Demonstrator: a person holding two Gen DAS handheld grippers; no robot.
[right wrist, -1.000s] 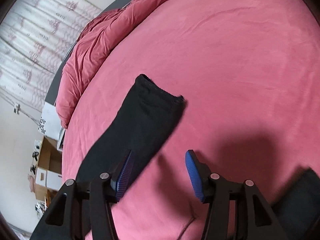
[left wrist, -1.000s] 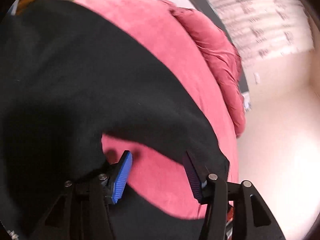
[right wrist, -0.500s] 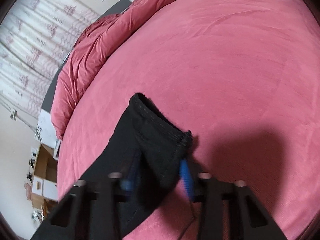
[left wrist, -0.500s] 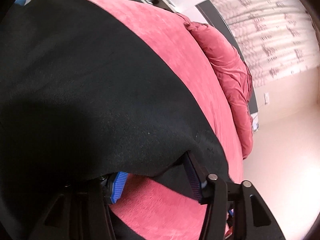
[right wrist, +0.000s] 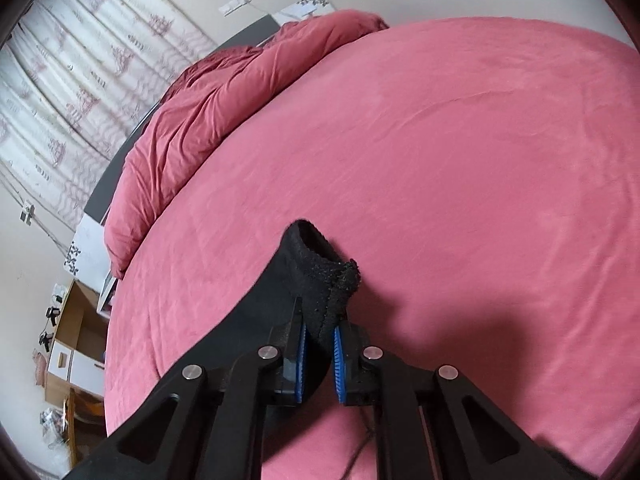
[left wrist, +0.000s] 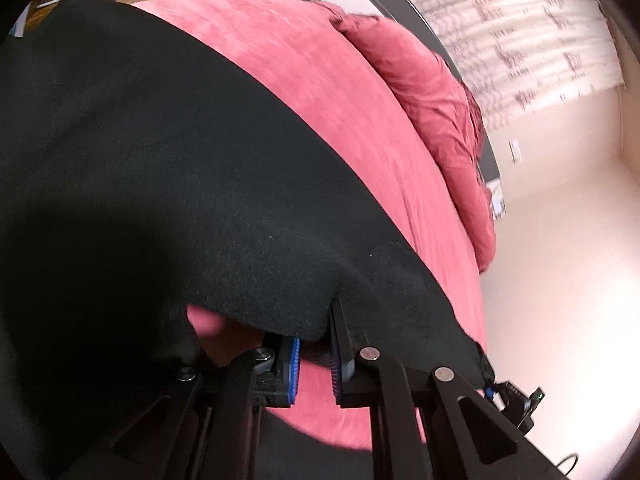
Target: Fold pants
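I see a wide bed covered in a pink velvety sheet (right wrist: 460, 160). A rumpled darker pink duvet (right wrist: 224, 96) lies bunched along its far edge, and black fleece pants (left wrist: 160, 168) spread directly across the sheet.

I see lots of bare pink bed (right wrist: 460, 160) ahead of my right side, with nothing in the way. Along the bed's far left edge a bunched quilt (right wrist: 192, 120) makes a bump. On my left, the black pants (left wrist: 160, 180) cover most of the bed.
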